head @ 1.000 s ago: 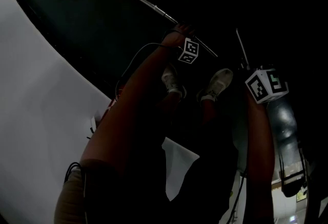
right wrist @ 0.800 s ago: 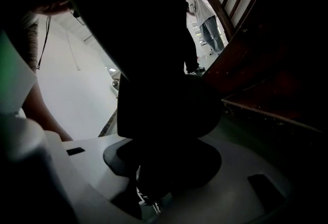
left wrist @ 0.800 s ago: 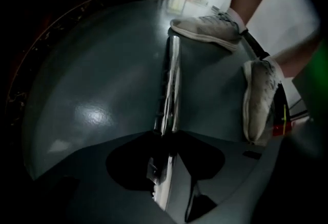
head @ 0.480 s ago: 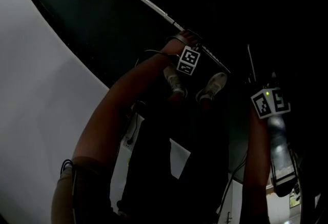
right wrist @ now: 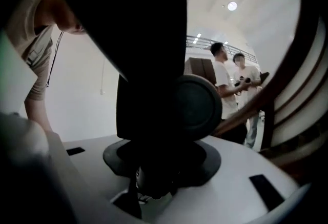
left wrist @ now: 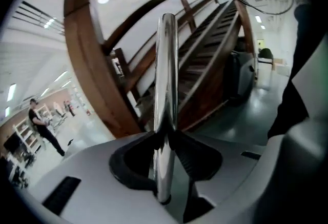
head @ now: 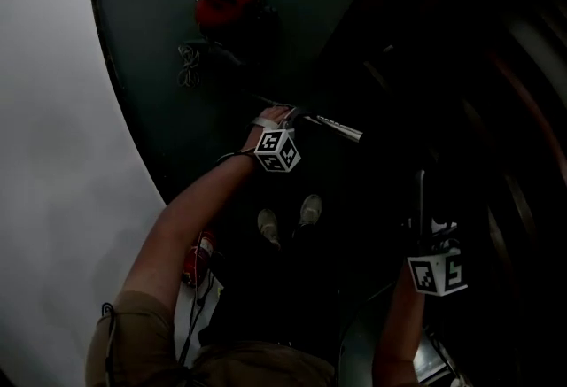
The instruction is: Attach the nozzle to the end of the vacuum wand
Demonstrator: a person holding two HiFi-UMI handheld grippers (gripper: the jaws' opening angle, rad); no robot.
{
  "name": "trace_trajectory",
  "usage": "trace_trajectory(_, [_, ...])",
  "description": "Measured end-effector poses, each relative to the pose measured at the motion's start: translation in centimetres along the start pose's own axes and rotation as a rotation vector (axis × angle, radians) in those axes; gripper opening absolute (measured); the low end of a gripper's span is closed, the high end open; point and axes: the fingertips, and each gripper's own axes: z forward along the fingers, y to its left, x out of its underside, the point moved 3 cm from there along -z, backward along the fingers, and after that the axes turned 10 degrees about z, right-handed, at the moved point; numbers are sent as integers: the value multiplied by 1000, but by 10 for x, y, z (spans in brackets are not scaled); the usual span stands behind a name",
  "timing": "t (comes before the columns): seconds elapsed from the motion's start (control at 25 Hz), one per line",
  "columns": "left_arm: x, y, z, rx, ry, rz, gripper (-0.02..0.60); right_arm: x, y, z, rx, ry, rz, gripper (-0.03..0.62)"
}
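Step 1, alignment: my left gripper (left wrist: 163, 138) has just been closing and now clamps the wand (left wrist: 166, 64). My right gripper (right wrist: 156, 166) grasps the nozzle (right wrist: 154, 54), well apart. Next, I judge, the nozzle must line up with the wand's end.

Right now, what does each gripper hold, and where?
The left gripper, jaws just closing, pinches the shiny metal vacuum wand near its end; the right gripper clamps the black nozzle at its base.

Left gripper (left wrist: 165, 138) jaws just closing onto wand (left wrist: 166, 64), right gripper (right wrist: 154, 161) clamped on nozzle (right wrist: 154, 38), both arms outstretched
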Motion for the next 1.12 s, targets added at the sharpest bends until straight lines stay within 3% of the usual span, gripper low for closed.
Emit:
trace_trajectory(0.16, [13,85,-39,-90,-44,-94,135,-53,37,78,-102,-63,-70,169])
trace_trajectory(0.32, [22,133,-66,-104,-96,-133,137,-39,23,171,-77,-38,-152,169])
trace_trajectory(0.48, [37,171,-83,-92,-114,-168,137,0,13,265,-183,30,12,169])
trace_trajectory(0.64, [65,208,-91,-63,-139,-223,137,-1,35,330,-220,92,104,169])
trace_trajectory(0.88, [80,234,-97,-68,-159,-219,137,2,50,355,-189,99,88,169])
trace_trajectory(1.12, [71,236,-98,-57,-154,-208,154,-3,63,349,-73,57,34,169])
